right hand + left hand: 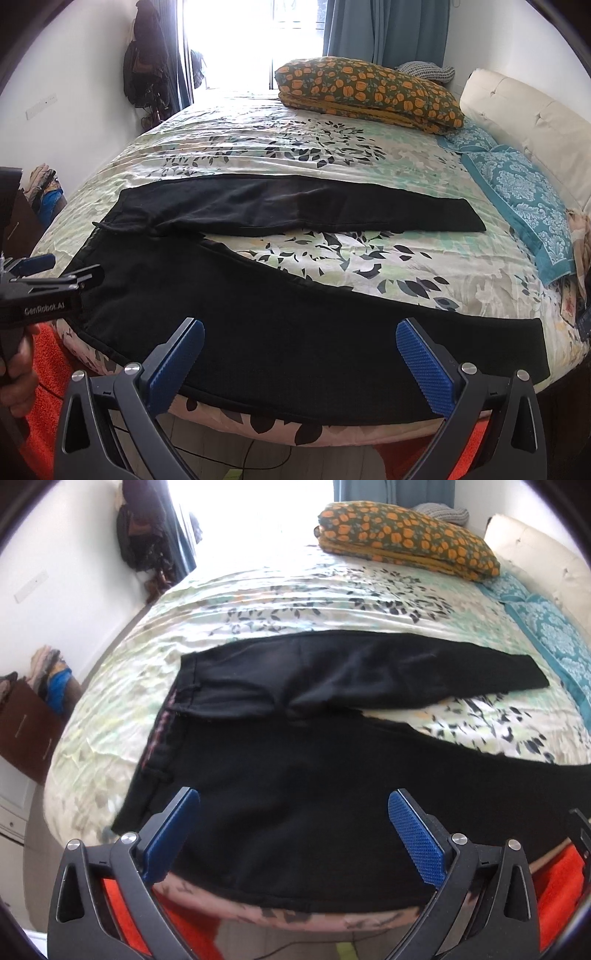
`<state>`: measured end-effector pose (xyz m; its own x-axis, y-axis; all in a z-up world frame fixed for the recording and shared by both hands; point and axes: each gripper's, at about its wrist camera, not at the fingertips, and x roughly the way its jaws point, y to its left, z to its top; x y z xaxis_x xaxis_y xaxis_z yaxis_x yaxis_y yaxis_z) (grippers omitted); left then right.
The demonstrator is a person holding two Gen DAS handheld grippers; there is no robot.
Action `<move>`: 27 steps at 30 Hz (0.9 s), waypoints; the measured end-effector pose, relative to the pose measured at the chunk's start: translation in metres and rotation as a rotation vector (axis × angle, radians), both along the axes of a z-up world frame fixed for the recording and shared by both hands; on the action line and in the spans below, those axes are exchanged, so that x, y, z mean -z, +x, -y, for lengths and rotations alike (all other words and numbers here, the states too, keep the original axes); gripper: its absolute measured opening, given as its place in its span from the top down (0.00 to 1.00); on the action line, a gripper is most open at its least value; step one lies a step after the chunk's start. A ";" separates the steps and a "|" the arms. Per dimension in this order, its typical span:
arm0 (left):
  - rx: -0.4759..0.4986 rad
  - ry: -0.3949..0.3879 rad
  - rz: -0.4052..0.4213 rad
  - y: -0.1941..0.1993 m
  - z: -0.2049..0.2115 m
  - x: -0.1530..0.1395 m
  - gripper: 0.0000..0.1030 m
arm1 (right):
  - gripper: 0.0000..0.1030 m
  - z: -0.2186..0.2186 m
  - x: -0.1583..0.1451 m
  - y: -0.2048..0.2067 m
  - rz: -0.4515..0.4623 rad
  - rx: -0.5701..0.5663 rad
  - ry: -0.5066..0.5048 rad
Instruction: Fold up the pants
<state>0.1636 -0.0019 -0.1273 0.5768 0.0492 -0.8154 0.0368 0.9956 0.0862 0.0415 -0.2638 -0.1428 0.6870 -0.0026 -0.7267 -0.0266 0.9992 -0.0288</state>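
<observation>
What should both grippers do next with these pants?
Probably lower both and pinch the near leg's front edge, then carry it over onto the far leg. The pants lie flat on the bed with legs spread in a V, and the left gripper and right gripper are open, holding nothing.

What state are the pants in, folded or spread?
Spread. The black pants lie flat on the bed, both legs splayed apart, bedsheet showing between them; no fold yet.
</observation>
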 end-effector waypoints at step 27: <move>-0.120 0.104 -0.161 0.239 -0.047 0.107 0.01 | 0.00 -0.011 0.127 0.379 -0.343 0.045 0.075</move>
<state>0.4025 0.0448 -0.2339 0.4244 0.1987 -0.8834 -0.0601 0.9797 0.1914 0.4204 -0.2527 -0.2701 0.4030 0.0342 -0.9146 0.0224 0.9986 0.0472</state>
